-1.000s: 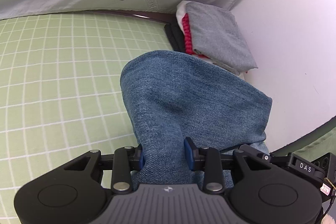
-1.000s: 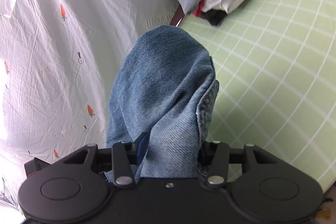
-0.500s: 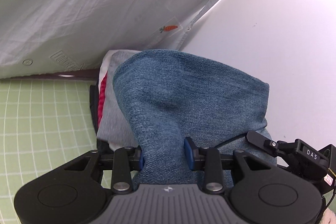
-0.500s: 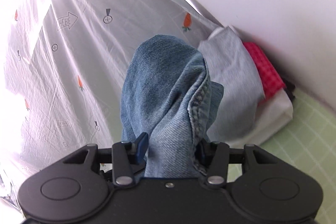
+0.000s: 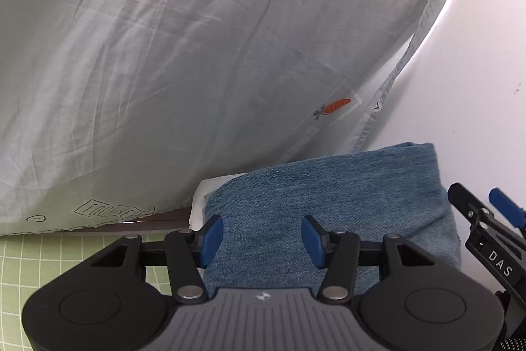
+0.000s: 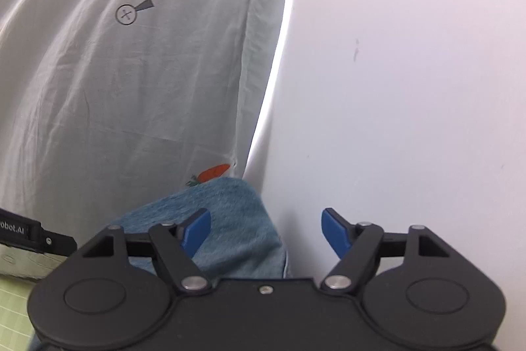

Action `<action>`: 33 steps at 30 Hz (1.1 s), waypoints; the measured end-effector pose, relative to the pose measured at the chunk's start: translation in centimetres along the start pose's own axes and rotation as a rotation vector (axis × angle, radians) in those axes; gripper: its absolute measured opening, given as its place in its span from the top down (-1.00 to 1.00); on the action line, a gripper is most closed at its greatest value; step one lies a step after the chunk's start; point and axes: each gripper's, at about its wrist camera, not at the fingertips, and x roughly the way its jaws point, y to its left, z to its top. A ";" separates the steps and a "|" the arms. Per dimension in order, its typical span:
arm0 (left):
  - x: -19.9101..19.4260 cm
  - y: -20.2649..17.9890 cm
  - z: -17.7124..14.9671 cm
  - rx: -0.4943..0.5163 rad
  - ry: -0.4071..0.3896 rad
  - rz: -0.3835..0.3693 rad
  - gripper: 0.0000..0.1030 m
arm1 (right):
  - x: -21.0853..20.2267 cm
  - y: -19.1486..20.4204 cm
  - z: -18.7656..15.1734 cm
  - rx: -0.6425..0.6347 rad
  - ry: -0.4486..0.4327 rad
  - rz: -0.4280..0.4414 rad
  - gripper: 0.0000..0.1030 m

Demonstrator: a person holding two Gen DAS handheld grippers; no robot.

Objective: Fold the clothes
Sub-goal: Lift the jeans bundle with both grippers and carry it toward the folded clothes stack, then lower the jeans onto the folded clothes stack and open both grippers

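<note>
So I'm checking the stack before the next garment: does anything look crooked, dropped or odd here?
Nothing stands out. The folded jeans lie flat on the pile by the white wall, and a white layer peeks out beneath them. Both the left gripper and the right gripper have just been opening and hold nothing.

- A pale grey-white sheet (image 5: 184,55) hangs as a backdrop, creased, printed with small orange carrots (image 5: 333,107) and line symbols.
- A plain white wall (image 6: 411,87) stands beside the sheet's hemmed edge.
- A green mat with a white grid (image 5: 49,252) lies below the sheet.
</note>
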 end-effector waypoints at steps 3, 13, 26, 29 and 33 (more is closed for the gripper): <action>2.5 0.0 -0.8 -0.011 0.041 0.028 -0.04 | 1.4 0.5 -1.0 0.057 0.051 0.175 -0.34; 8.0 1.6 -0.9 -0.059 0.061 0.076 -0.17 | 10.8 2.4 -5.3 -0.022 0.196 0.105 -0.47; 5.2 2.4 -1.9 -0.062 0.042 0.092 -0.55 | 9.1 1.7 -6.0 -0.080 0.147 0.109 -0.96; 1.4 2.5 -2.3 -0.053 -0.012 0.098 -0.81 | 5.6 1.1 -4.8 -0.063 0.104 0.082 -0.99; -4.3 1.6 -4.1 0.008 -0.103 0.101 -0.99 | 0.6 0.1 -3.7 0.051 0.140 0.088 -0.99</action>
